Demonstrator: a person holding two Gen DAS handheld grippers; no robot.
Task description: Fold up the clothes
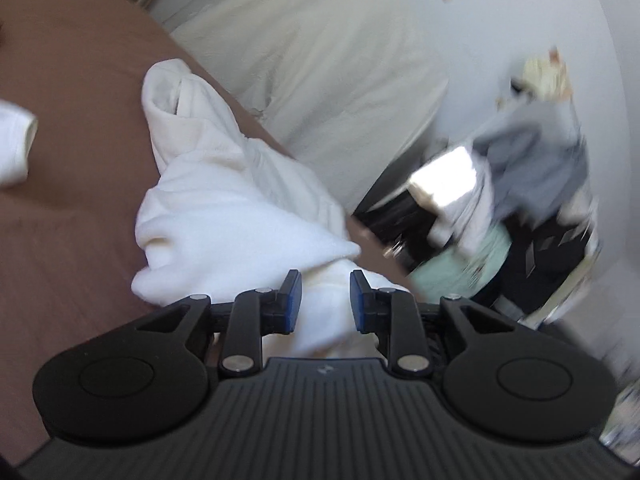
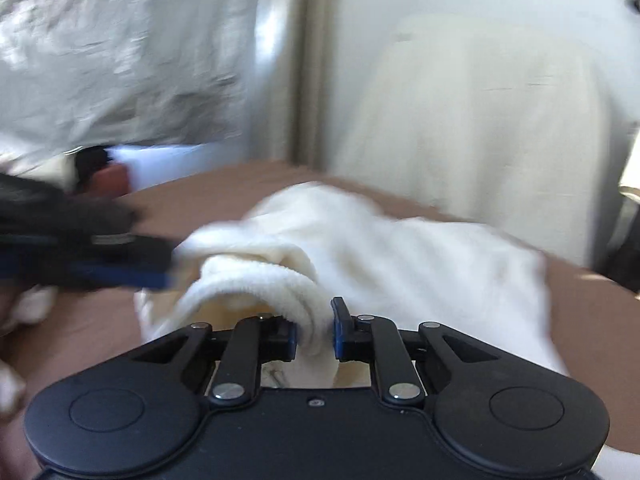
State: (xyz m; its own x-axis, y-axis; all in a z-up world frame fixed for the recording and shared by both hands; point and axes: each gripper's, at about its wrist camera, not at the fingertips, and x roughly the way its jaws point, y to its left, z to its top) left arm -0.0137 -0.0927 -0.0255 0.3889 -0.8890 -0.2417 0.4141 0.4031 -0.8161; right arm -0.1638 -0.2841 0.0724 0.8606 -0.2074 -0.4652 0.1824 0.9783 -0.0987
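Across the brown bed surface (image 1: 80, 200), lying bunched from upper centre of the left wrist view down to the bottom middle: a white fleece garment (image 1: 224, 208), one rolled opening (image 1: 168, 96) gaping toward the top. Passing between the blue pads (image 1: 294, 300) of the left gripper (image 1: 325, 300), with the fingers partly spread; impossible to tell whether the pads are pressing on the cloth. Lying at the far left edge of that view, apart from the garment, another piece of white cloth (image 1: 14, 144). Dropping away along a diagonal from upper left to lower right, the bed's edge, with a cream upholstered chair (image 1: 320, 80) standing just beyond it and a blurred heap of grey and pale green clothes (image 1: 520, 184) piled at the right. Staying bare brown on the left, giving open room there.

At bottom centre of the right wrist view, pinching a thick rolled hem (image 2: 280, 292) of the same garment (image 2: 400, 248): the right gripper (image 2: 314, 336), fingers drawn close on the fold. Reaching in from the left edge, blurred, the other gripper (image 2: 100, 256), its tip at the garment's left end. Hanging crumpled in the upper left, a pale curtain (image 2: 120, 52).
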